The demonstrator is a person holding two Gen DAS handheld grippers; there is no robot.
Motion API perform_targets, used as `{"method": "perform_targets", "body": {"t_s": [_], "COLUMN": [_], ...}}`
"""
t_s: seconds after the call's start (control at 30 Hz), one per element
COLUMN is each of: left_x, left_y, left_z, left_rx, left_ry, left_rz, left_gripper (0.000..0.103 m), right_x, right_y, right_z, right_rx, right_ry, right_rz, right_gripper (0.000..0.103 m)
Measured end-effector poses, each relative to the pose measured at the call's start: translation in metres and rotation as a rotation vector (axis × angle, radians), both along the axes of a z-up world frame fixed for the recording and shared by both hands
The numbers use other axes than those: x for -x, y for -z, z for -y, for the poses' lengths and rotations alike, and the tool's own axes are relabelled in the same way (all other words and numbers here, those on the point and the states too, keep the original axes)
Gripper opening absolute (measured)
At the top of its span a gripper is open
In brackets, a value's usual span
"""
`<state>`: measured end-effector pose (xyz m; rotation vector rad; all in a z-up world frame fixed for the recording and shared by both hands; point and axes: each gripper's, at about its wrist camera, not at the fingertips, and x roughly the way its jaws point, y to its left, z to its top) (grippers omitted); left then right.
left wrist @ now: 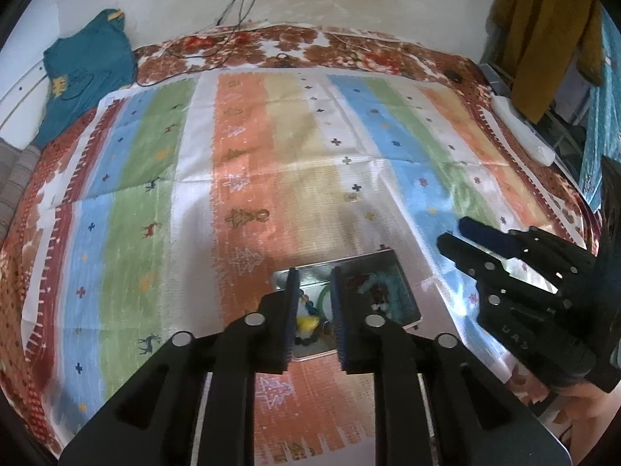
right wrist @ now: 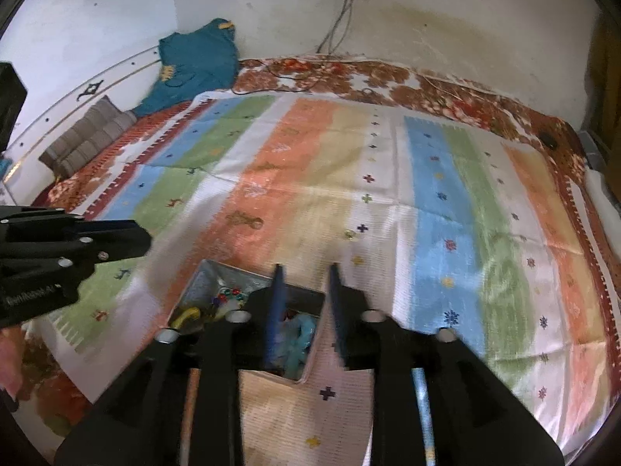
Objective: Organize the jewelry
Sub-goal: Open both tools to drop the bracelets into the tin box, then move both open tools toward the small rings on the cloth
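Item: jewelry box [left wrist: 382, 258], shallow, metallic-lined, lying open on the striped bedspread [left wrist: 240, 147] of a bed. Contents: beaded strands [left wrist: 306, 303], a green bangle [left wrist: 325, 298], a turquoise piece [left wrist: 392, 291], all tangled.

Handling, judged: light, small, slippery beads; strands limp and prone to snag; best pinched at one bead or loop, lifted slowly.

Left gripper [left wrist: 314, 310]: jaws slightly parted above the box, nothing between them.

Right gripper [right wrist: 304, 310]: jaws likewise parted, empty, over the box corner.

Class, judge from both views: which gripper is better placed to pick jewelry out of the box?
Likely left: the left gripper frames beads inside the jewelry box; the right gripper straddles its edge.
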<state>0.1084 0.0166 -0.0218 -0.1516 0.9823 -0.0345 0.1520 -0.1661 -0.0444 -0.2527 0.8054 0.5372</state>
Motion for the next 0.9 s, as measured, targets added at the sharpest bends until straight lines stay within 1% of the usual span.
{"method": "perform_targets", "body": {"t_s": [0.1,0.2,0.27,0.33,0.37,0.43,0.5,0.6,0.9], "left_x": [0.000,-0.001,-0.002,-0.003,-0.003,-0.004,-0.004,-0.009,-0.024], "left_y": [0.000,0.002,0.004,0.005,0.006,0.006,0.007,0.012,0.021], "left_z": [-0.005,-0.007,-0.008,-0.009,-0.009,-0.010,-0.010,-0.009,-0.013], "left_rx": [0.006,0.000,-0.004,-0.005,-0.004,-0.006,-0.005,-0.015,-0.032], "left_ry": [-0.011,-0.012,-0.012,-0.013,-0.013,-0.011,-0.009,0.001,0.003], "left_rz": [-0.002,-0.013,-0.022,-0.027,-0.028,-0.027,-0.028,-0.039,-0.073], "left_gripper": [0.022,0.028,0.030,0.031,0.031,0.033,0.038,0.041,0.043], "right_x": [-0.005,-0.011,-0.015,-0.019,-0.020,-0.022,-0.025,-0.027,-0.042], "right_y": [0.000,0.001,0.003,0.006,0.007,0.009,0.011,0.012,0.016], "right_z": [0.005,0.008,0.009,0.009,0.009,0.009,0.007,0.005,0.001], "right_rx": [-0.005,-0.006,-0.003,0.001,0.004,0.011,0.015,0.025,0.041], "right_ry": [0.021,0.033,0.038,0.036,0.033,0.033,0.026,0.019,0.028], "right_rz": [-0.008,-0.019,-0.027,-0.044,-0.051,-0.053,-0.057,-0.056,-0.066], "right_gripper": [0.030,0.034,0.038,0.048,0.050,0.050,0.050,0.050,0.050]}}
